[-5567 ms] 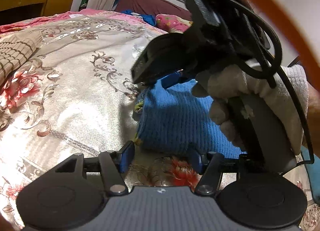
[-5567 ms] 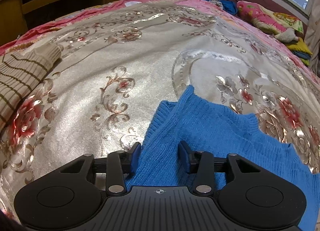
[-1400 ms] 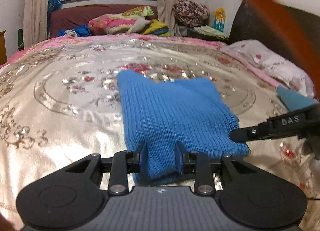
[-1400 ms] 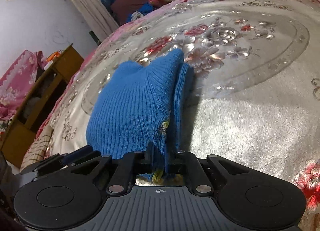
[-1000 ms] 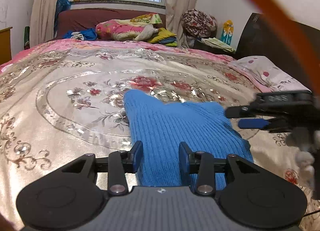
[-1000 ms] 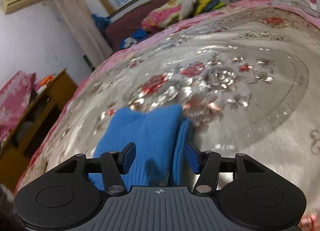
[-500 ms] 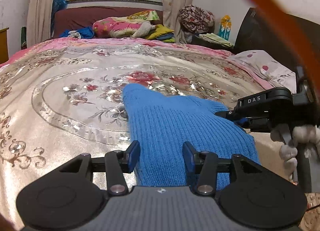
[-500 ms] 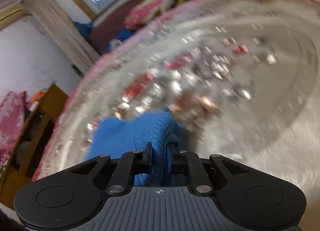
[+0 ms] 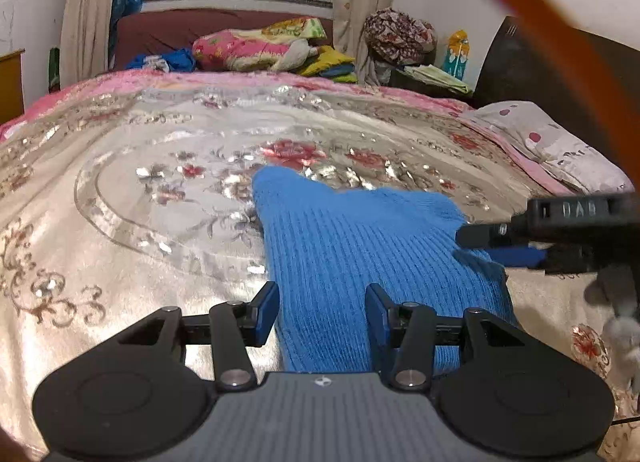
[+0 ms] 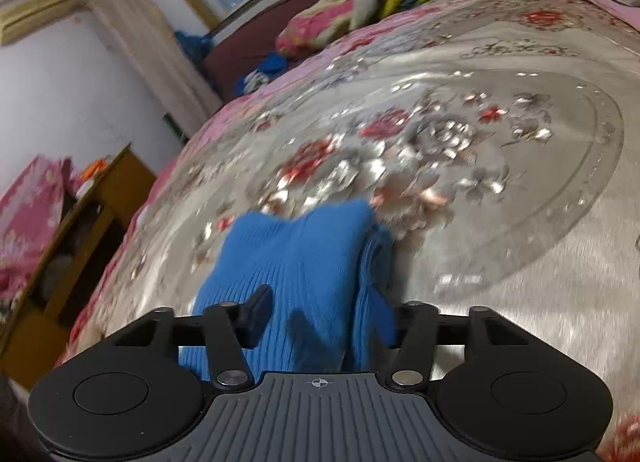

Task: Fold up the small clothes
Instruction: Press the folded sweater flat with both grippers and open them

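Observation:
A folded blue knit garment [image 9: 352, 254] lies flat on the floral bedspread [image 9: 140, 190]. My left gripper [image 9: 322, 312] is open, its jaws spread over the garment's near edge and holding nothing. My right gripper [image 10: 326, 320] is open just above the same garment [image 10: 300, 258], jaws spread wide; the view is blurred by motion. The right gripper also shows in the left wrist view [image 9: 520, 242] at the garment's right edge, held by a gloved hand.
A pillow [image 9: 552, 146] lies at the bed's right side. Piled bedding and clothes [image 9: 260, 46] sit on a sofa under the window. A wooden shelf unit [image 10: 80, 230] stands off the bed's left side. A dark headboard [image 9: 560, 74] is at the right.
The right gripper, shut on the garment's edge half a second ago, has opened and let it go. The left gripper has stayed open over the near edge.

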The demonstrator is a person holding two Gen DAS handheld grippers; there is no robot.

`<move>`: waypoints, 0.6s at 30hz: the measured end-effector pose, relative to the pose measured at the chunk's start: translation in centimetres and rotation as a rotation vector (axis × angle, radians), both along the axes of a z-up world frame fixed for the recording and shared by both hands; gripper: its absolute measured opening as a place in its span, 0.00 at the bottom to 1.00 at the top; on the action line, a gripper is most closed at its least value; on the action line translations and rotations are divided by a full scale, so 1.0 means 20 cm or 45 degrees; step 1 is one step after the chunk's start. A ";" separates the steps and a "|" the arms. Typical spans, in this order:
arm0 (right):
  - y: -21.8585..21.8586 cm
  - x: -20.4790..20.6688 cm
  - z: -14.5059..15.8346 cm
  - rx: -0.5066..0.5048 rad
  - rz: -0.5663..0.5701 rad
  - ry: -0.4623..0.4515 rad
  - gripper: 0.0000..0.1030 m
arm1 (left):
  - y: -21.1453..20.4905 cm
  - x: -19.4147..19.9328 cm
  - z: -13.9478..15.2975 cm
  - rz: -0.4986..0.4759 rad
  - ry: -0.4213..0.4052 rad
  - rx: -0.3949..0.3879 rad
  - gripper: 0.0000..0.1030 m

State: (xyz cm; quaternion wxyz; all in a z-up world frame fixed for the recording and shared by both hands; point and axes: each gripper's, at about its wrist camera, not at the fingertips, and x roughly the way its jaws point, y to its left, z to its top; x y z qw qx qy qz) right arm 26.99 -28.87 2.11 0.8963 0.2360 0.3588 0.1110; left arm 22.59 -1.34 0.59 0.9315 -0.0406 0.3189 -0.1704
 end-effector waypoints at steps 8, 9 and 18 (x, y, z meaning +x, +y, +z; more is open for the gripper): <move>0.00 0.00 -0.16 0.058 0.020 0.110 0.58 | 0.01 0.05 -0.06 -0.001 0.093 -0.055 0.60; -0.01 0.01 -0.17 0.083 0.022 0.118 0.58 | 0.01 0.05 -0.06 -0.001 0.101 -0.065 0.61; -0.06 -0.02 -0.22 0.269 0.043 0.144 0.35 | -0.01 0.01 -0.07 -0.056 0.120 -0.088 0.60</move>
